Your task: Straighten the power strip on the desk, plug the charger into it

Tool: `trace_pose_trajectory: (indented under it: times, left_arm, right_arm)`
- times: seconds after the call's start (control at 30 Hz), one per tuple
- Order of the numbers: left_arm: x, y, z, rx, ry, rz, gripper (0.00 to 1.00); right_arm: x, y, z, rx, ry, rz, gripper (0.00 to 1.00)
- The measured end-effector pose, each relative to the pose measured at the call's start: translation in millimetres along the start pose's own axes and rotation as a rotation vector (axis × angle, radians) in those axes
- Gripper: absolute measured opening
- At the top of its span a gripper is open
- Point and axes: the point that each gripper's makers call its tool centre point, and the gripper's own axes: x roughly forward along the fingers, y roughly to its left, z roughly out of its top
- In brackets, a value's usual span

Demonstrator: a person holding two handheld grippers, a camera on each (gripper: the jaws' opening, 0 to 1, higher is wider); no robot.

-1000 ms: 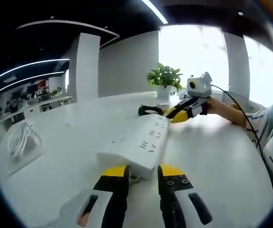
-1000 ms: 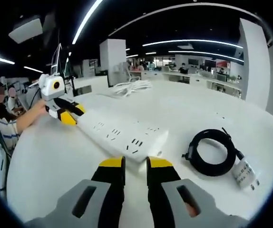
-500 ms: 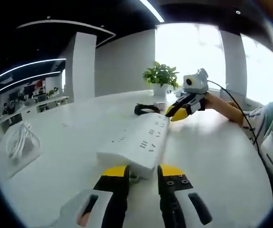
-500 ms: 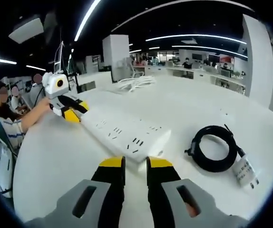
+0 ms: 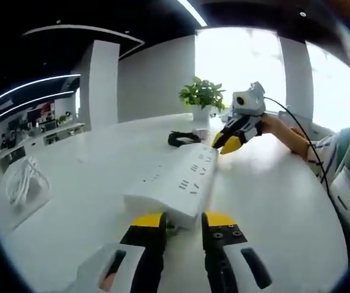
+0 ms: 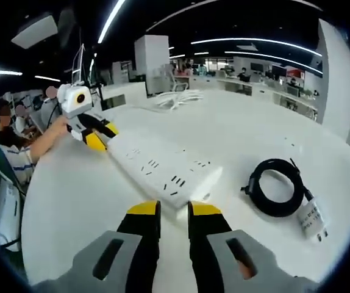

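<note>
Gripping one end of the white power strip (image 5: 178, 186) with my left gripper (image 5: 182, 221), jaws clenched on its near edge, strip lying flat on the white desk (image 5: 272, 201). My right gripper (image 6: 173, 210) sits at the opposite end, jaws nearly together; can't tell if it grips. Charger with coiled black cable (image 6: 280, 188) lies just beside the strip.
</note>
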Motion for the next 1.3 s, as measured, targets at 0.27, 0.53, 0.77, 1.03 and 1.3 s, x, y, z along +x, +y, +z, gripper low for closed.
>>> trace_pose_trajectory:
  times: [0.27,0.53,0.77,1.03,1.3]
  left_arm:
    - [-1,-2.5,-0.8,-0.001,0.004,-0.016,0.23]
    - [-2,-5.5,-0.7,0.002,0.010,-0.040,0.23]
    - [-2,-10.2,-1.6,0.005,0.014,-0.058,0.22]
    - [-2,-13.9,-2.5,0.010,0.018,-0.071,0.21]
    - [-1,-16.5,-3.5,0.012,0.020,-0.073,0.21]
  right_arm:
    - [-3,4,-2.0,-0.014,0.022,0.017,0.17]
    - [-8,6,-4.2,-0.009,0.036,0.045,0.16]
    - [-11,11,-7.1,-0.029,0.058,0.064,0.16]
    - [-14,14,-9.9,-0.060,0.081,0.075,0.16]
    - [-17,17,-12.2,-0.079,0.095,0.085,0.16]
